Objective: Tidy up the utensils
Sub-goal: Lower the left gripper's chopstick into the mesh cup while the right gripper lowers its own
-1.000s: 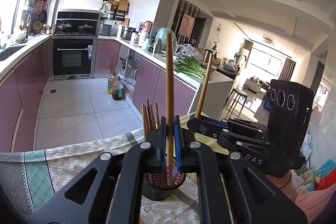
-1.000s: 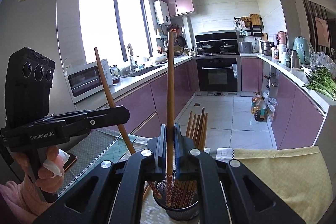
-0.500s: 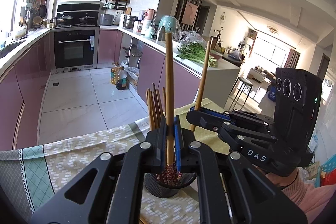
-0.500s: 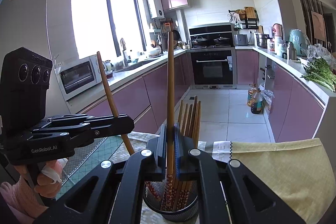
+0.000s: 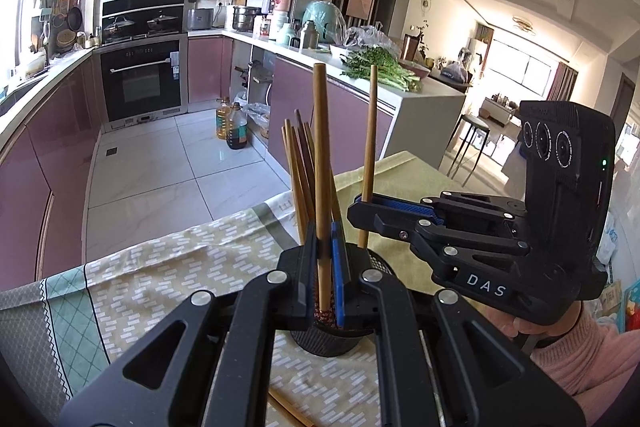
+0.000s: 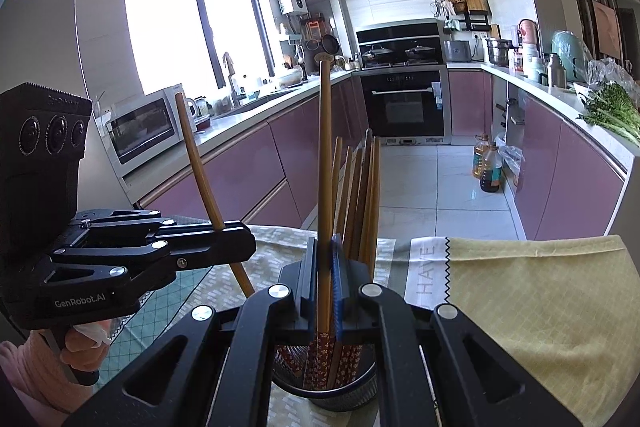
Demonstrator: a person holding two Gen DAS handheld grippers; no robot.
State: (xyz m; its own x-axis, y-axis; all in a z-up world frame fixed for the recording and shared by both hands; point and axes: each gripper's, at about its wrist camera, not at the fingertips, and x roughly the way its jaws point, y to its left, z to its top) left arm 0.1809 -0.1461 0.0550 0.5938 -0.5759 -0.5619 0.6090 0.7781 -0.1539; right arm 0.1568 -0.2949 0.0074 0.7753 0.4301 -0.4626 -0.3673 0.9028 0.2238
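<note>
A black mesh holder (image 6: 326,389) (image 5: 326,341) stands on the table with several wooden chopsticks (image 6: 362,195) upright in it. My left gripper (image 5: 325,267) is shut on one chopstick (image 5: 320,155), held upright with its patterned tip down in the holder. My right gripper (image 6: 325,287) is shut on another chopstick (image 6: 325,163), also upright with its tip in the holder. In the left wrist view the right gripper (image 5: 362,207) comes in from the right; in the right wrist view the left gripper (image 6: 236,247) comes in from the left.
A patterned cloth (image 5: 160,267) and a yellow cloth (image 6: 540,299) cover the table. A loose chopstick (image 5: 288,411) lies on the cloth near me. Purple kitchen cabinets (image 6: 248,171) and an oven (image 6: 406,103) stand beyond the table edge.
Both grippers have come down with their chopsticks, whose tips now reach deeper into the holder. The holder looks nearer and lower in both views.
</note>
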